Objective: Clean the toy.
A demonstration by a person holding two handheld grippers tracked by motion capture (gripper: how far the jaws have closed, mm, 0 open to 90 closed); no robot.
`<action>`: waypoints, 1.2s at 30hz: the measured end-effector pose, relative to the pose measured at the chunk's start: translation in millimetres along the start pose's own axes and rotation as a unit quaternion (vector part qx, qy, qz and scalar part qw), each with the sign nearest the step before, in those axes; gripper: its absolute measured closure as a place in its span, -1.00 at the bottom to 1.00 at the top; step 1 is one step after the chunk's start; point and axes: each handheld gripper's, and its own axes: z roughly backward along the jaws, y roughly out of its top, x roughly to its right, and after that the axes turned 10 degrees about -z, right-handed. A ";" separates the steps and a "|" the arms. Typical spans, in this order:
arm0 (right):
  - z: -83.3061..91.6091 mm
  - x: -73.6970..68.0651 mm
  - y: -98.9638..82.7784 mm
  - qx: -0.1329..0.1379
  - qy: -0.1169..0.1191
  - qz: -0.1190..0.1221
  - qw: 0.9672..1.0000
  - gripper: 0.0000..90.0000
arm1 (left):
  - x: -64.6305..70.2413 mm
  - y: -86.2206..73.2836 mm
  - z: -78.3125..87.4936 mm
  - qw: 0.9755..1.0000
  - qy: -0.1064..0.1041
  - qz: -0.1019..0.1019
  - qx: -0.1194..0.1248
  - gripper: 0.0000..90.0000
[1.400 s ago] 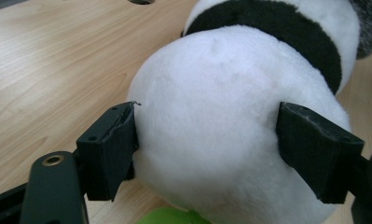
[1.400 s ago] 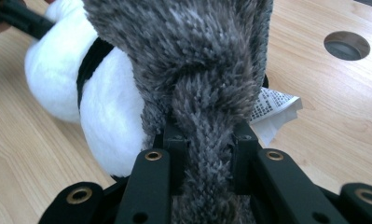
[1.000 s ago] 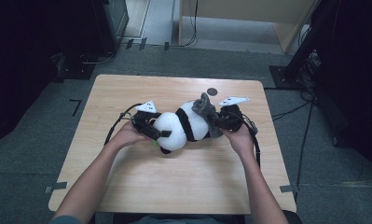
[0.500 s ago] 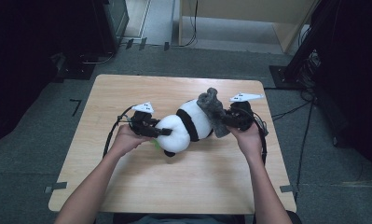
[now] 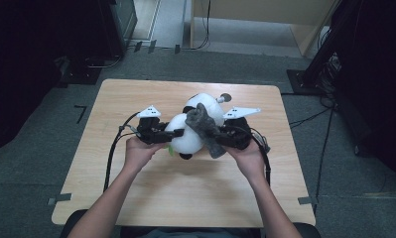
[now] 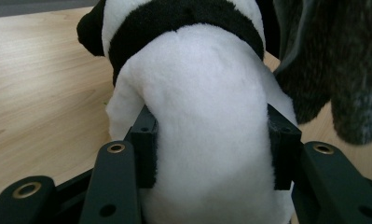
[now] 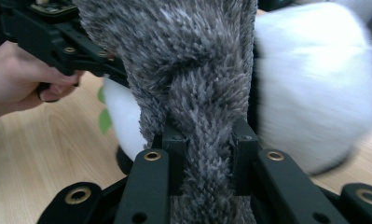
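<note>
Pads of the left gripper [image 6: 214, 149] had just been closing and clamped the panda's [image 6: 207, 116] white body; the right gripper [image 7: 207, 154] pinched a grey fur piece [image 7: 188, 70]. Panda was held over the tabletop [image 5: 136, 99] near its far edge. Fur covered part of it. No readable writing.

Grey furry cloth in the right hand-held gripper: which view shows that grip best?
The right gripper view: the grey furry cloth is pinched between both pads of the right hand-held gripper. The high view shows it draped over the panda plush toy, the grip too small to judge. The left gripper view catches its hanging edge at the right.
</note>
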 end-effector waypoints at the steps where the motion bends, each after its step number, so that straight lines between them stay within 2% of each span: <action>1: -3.9 -3.1 -0.8 -0.002 0.002 0.004 1.000 0.66 | 0.0 -2.1 -1.1 1.000 -0.002 0.013 0.006 0.13; 4: -13.9 -8.8 -3.6 -0.004 0.007 0.006 1.000 0.66 | -0.1 -8.6 -5.0 0.999 0.011 0.037 0.014 0.13; 6: -19.9 -11.3 -6.2 -0.010 0.010 0.006 1.000 0.66 | 1.0 -11.0 -6.4 0.999 0.024 0.039 0.012 0.13; 11: -33.8 -19.8 -13.9 -0.026 0.022 0.009 0.999 0.66 | 3.2 -12.0 -7.5 0.998 0.041 0.047 0.020 0.13; 17: -49.7 -37.3 -22.8 -0.034 0.029 0.025 0.999 0.66 | 2.4 -15.5 -7.8 0.995 0.048 0.081 0.033 0.12; 23: -63.3 -45.3 -31.9 -0.039 0.044 0.029 0.998 0.67 | 5.1 -15.6 -7.4 0.994 0.061 0.085 0.036 0.12; 26: -69.3 -49.5 -37.1 -0.044 0.039 0.041 0.997 0.68 | 5.4 -16.4 -7.6 0.993 0.063 0.091 0.037 0.12; 29: -76.2 -56.9 -43.0 -0.057 0.025 0.077 0.995 0.68 | 5.0 -16.3 -7.1 0.992 0.060 0.104 0.043 0.12; 31: -81.5 -61.2 -46.9 -0.067 0.021 0.090 0.993 0.69 | 5.3 -15.3 -5.3 0.991 0.056 0.112 0.055 0.12; 33: -87.5 -61.7 -50.3 -0.076 0.019 0.092 0.993 0.70 | 6.6 -14.0 -3.5 0.990 0.054 0.110 0.064 0.12; 36: -95.8 -58.2 -55.0 -0.092 0.013 0.087 0.992 0.71 | 5.8 -12.7 -0.5 0.989 0.043 0.118 0.073 0.12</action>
